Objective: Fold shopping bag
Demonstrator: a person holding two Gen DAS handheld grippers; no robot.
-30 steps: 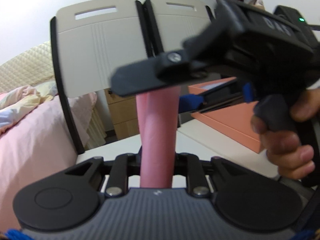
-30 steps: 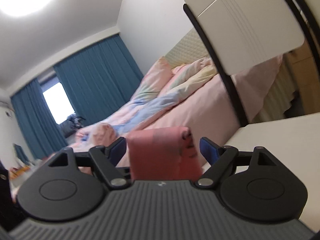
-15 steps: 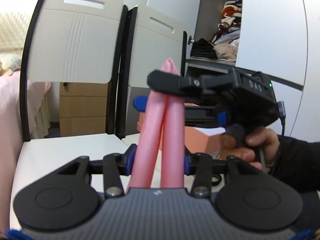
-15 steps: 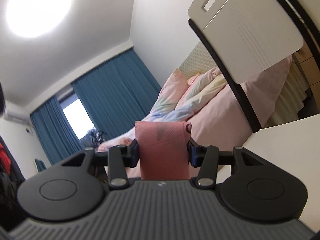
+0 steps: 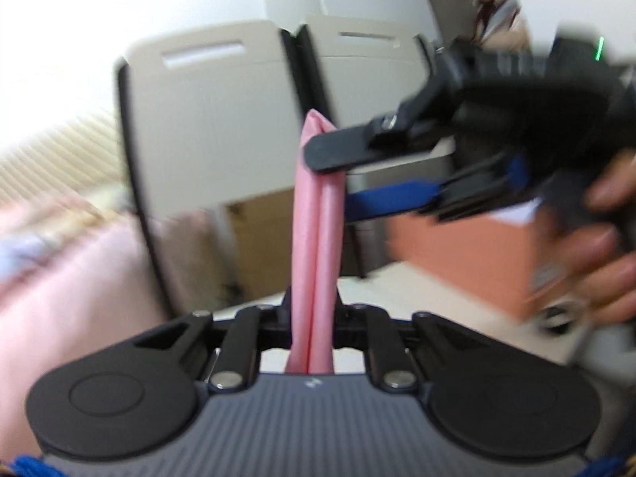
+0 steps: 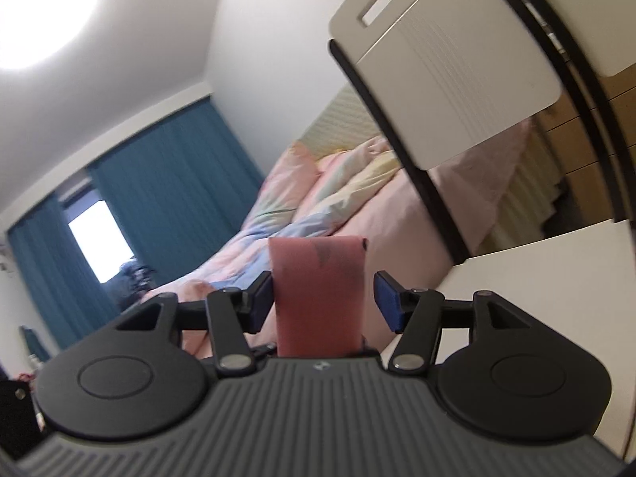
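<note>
Bright ceiling lamp (image 6: 37, 8) glare, motion blur, fisheye-bent edges.

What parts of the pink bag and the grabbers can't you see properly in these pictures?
- Left wrist view: the pink bag runs down behind the left gripper's body, so its lower end is hidden.
- Left wrist view: the right gripper and the hand are motion-blurred.
- Right wrist view: the bag's lower part is hidden behind the gripper's body; its dark mark is too blurred to read.
</note>
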